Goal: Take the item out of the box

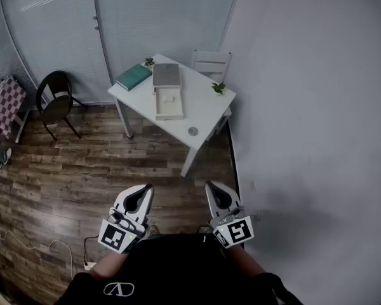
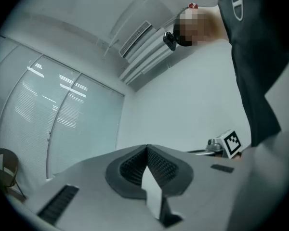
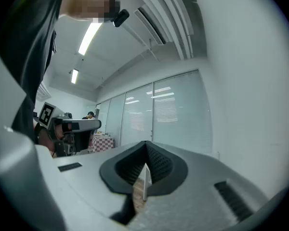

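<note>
Well short of the white table (image 1: 204, 112), close to the person's dark shirt, the left gripper (image 1: 147, 189) and the right gripper (image 1: 210, 185) are held side by side, both pointing toward the table. Each one is clenched on nothing: in its own view the two smooth grey jaws meet at the tip, and only air is between the black ribbed pads (image 2: 160, 165).

The box (image 1: 169, 103) lies near the middle of the table, far from both grippers. It is white, shallow and rectangular, and it is open on top. The item (image 1: 169, 97) is inside it, a small pale blocky shape, too small to tell more.

On the table, right at the far end of the box, lies a flat grey slab (image 1: 166, 75) with rounded corners. A teal book (image 1: 134, 77) lies at the table's left corner. A small green plant (image 1: 218, 88) stands at the table's right edge, and a little round grey thing (image 1: 192, 131) sits near its front corner.

Behind the table stands a white slatted chair (image 1: 211, 62). Left of the table stands a black chair (image 1: 56, 97) with thin legs on the dark wooden plank floor (image 1: 82, 164).
</note>
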The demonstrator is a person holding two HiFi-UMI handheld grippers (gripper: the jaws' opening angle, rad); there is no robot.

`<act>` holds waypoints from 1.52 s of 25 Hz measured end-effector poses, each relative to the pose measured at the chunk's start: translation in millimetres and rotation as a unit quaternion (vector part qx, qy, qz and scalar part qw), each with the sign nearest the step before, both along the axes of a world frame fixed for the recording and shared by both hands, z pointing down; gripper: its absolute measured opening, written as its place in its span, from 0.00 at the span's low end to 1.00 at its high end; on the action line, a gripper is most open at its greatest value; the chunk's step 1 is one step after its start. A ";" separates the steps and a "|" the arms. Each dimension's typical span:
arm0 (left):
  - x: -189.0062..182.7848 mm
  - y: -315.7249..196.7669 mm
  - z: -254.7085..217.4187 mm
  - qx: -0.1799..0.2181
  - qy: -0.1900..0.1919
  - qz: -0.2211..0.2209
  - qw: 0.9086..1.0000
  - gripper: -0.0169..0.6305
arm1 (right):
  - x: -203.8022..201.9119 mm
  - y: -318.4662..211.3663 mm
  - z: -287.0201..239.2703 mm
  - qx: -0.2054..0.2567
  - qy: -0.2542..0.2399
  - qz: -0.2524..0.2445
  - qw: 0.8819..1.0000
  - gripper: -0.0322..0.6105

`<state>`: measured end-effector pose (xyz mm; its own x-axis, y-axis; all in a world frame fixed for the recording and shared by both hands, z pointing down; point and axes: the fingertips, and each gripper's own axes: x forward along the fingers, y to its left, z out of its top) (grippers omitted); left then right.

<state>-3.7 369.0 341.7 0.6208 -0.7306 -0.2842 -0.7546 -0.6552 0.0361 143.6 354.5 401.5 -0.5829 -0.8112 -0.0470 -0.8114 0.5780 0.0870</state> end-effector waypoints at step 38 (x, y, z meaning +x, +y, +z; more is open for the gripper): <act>55.4 -72.3 22.2 -0.005 -0.038 -0.063 0.997 0.03 | 64.5 -78.0 9.0 0.019 -0.042 -0.061 0.997 0.06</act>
